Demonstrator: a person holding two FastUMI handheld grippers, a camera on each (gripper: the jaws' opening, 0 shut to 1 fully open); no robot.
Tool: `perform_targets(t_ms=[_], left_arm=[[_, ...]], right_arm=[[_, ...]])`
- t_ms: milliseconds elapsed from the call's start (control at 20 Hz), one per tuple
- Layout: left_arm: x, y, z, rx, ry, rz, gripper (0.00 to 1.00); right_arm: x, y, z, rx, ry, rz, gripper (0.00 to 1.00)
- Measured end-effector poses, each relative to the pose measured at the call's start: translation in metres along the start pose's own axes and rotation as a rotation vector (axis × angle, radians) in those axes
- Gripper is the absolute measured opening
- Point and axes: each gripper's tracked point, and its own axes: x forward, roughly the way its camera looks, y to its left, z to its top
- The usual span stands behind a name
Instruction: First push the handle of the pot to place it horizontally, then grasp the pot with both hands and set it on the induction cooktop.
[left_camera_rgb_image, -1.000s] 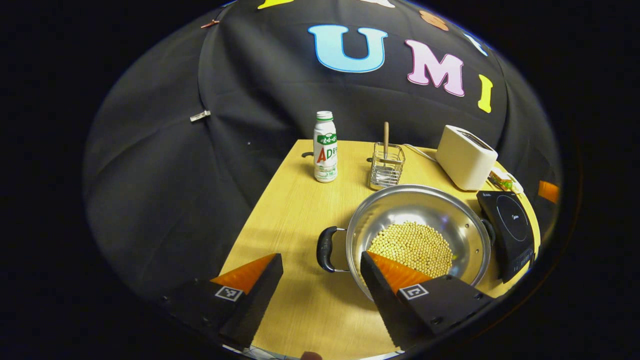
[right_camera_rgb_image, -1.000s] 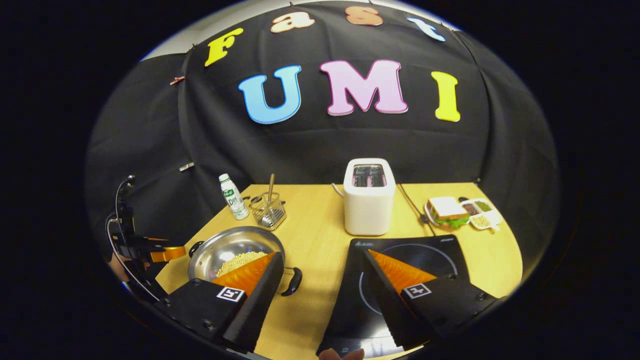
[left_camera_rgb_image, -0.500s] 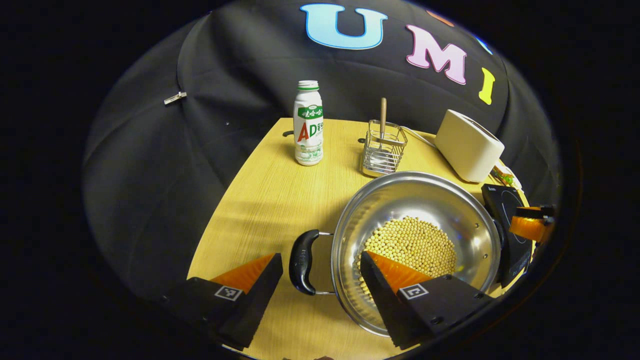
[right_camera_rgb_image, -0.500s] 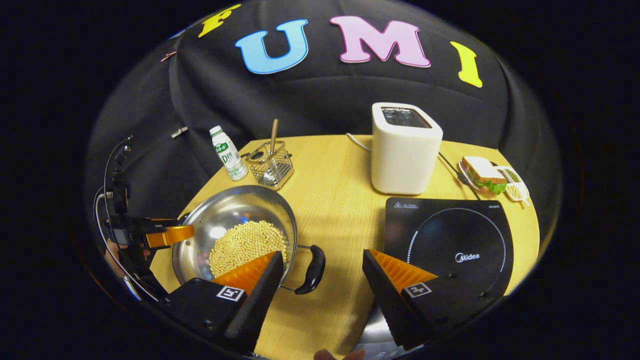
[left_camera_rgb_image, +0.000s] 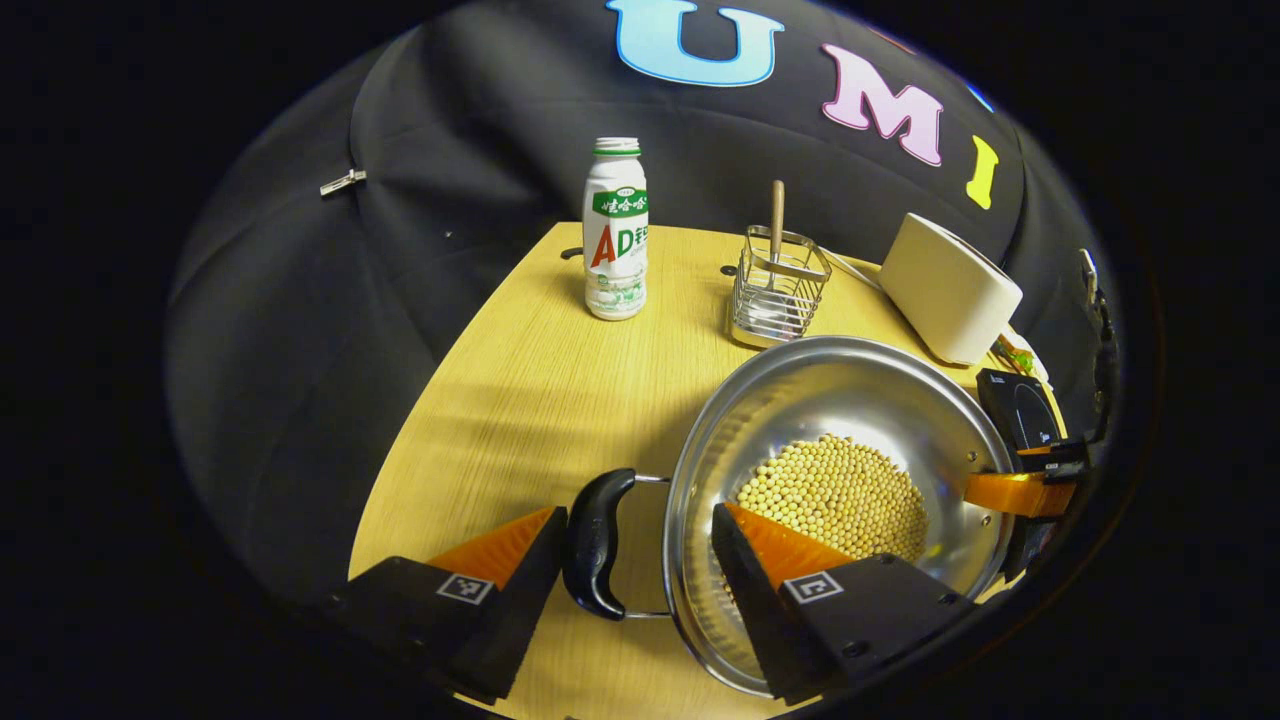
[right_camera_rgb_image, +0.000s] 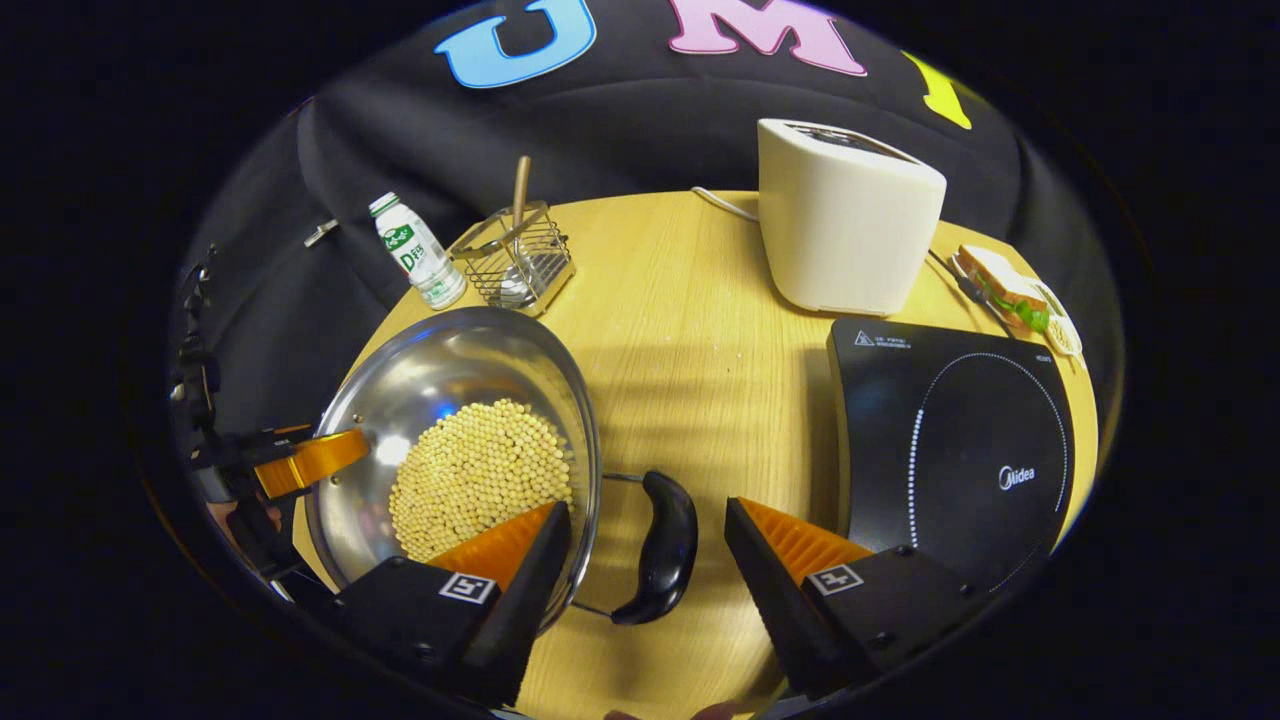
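A steel pot (left_camera_rgb_image: 850, 395) holding soybeans (left_camera_rgb_image: 840, 495) stands on the wooden table (left_camera_rgb_image: 520, 400). Its two black handles point left and right. My left gripper (left_camera_rgb_image: 635, 515) is open around the left handle (left_camera_rgb_image: 597, 545), one finger outside it and the other over the pot's rim. In the right gripper view, the pot (right_camera_rgb_image: 430, 365) is at the left and my right gripper (right_camera_rgb_image: 645, 508) is open around the right handle (right_camera_rgb_image: 660, 550). The black induction cooktop (right_camera_rgb_image: 950, 440) lies on the table to the right of the pot.
A white toaster (right_camera_rgb_image: 845, 215) stands behind the cooktop, its cord trailing back. A milk bottle (left_camera_rgb_image: 615, 230) and a wire basket (left_camera_rgb_image: 778, 290) with a wooden-handled utensil sit behind the pot. A sandwich plate (right_camera_rgb_image: 1010, 295) is at the far right edge.
Both grippers have come down and forward toward the pot. Each handle, earlier ahead of the fingertips, now lies between the open fingers. The pot has not moved.
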Motion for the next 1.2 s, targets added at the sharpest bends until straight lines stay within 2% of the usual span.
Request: perform_targets(t_ms=[100,150,200,250,300,450,600,800,850,900,1100,1150,1200], left_arm=[[0.003,0.001,-0.001,0.002,0.004,0.007,0.87],[0.004,0.002,0.000,0.003,0.006,0.014,0.87],[0.005,0.003,-0.001,0.002,0.005,0.024,0.87],[0.005,0.003,-0.001,-0.001,0.009,0.025,0.84],[0.008,0.003,-0.002,-0.001,0.002,0.025,0.72],[0.005,0.002,-0.003,0.026,0.018,0.017,0.69],[0.003,0.002,-0.004,0.019,0.023,0.020,0.64],[-0.022,-0.001,0.000,0.017,-0.001,0.031,0.63],[-0.029,-0.004,0.004,0.022,-0.003,0.038,0.64],[-0.036,-0.009,0.008,0.031,-0.004,0.046,0.63],[-0.068,-0.045,0.025,0.079,-0.020,0.058,0.63],[-0.074,-0.056,0.031,0.090,-0.022,0.059,0.63],[-0.079,-0.068,0.034,0.094,-0.019,0.057,0.63]], right_arm=[[0.007,-0.001,0.002,0.014,0.009,-0.010,0.88],[0.009,-0.003,0.002,0.015,0.011,-0.012,0.87],[0.010,0.002,0.005,0.022,0.013,0.001,0.78],[0.012,0.004,0.002,0.022,0.017,0.003,0.75],[0.008,0.003,0.005,0.018,0.018,-0.005,0.68],[0.012,0.001,0.000,0.039,0.040,-0.031,0.59],[0.004,0.003,-0.002,0.017,0.049,-0.047,0.58],[-0.014,0.005,0.010,-0.017,0.014,-0.024,0.58],[-0.020,0.004,0.014,-0.026,0.010,-0.017,0.54],[-0.028,0.001,0.018,-0.027,0.007,-0.009,0.58],[-0.061,-0.028,0.028,0.016,0.006,0.004,0.58],[-0.068,-0.037,0.028,0.023,0.006,0.002,0.53],[-0.076,-0.047,0.030,0.026,0.007,0.000,0.53]])
